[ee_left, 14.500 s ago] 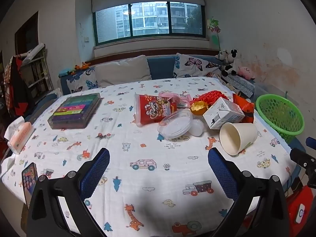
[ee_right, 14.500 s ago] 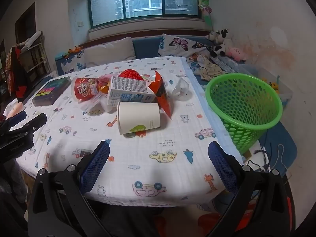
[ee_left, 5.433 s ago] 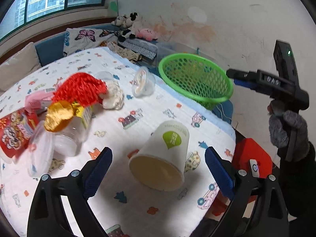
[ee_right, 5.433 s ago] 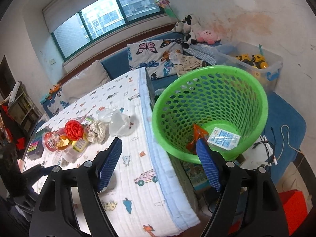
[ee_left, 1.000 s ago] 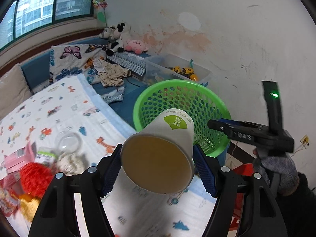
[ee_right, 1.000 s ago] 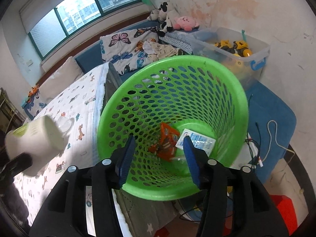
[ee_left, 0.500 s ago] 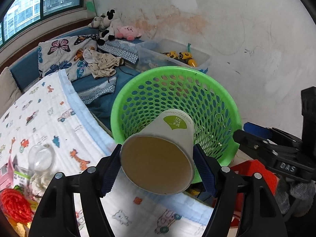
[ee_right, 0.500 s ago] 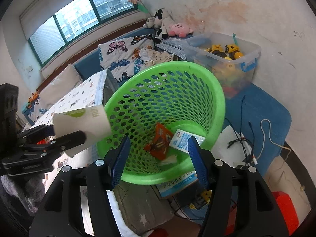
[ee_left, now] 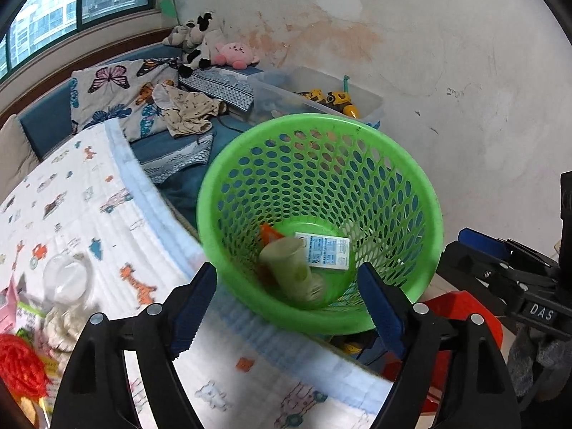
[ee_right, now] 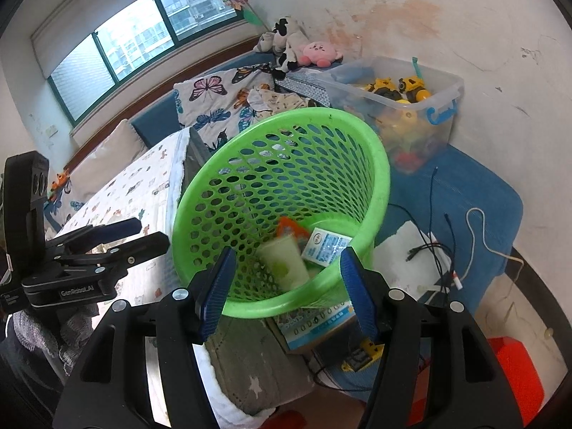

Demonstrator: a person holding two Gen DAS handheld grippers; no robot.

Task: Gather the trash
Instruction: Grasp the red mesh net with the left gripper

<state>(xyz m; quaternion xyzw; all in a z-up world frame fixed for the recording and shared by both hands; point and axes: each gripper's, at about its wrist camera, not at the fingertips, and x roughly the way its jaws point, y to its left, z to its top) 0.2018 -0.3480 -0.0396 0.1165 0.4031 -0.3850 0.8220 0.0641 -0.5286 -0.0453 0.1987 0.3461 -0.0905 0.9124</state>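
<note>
The bed point(ee_left: 82, 214), under its cartoon-print sheet, fills the left of the left wrist view, and leftover trash waits at its near-left edge: a red mesh ball point(ee_left: 19, 364), a clear plastic cup point(ee_left: 66, 280), a crumpled wad point(ee_left: 68, 323). Tucked just beside the bed's right edge sits the green basket point(ee_left: 411, 193), mouth up, placed to catch drops from the bed. Inside it, the paper cup point(ee_left: 289, 268) lies blurred on the basket floor, beside a white carton point(ee_left: 327, 255) and an orange wrapper point(ee_left: 270, 232). Left gripper point(ee_left: 286, 307) hangs over the near rim with its jaws opening and nothing between them, which looks like a release. Right gripper point(ee_right: 286, 289) hovers over the basket too, jaws spread and empty. Next job, I'd judge, is back to that bed-edge clutter.
</note>
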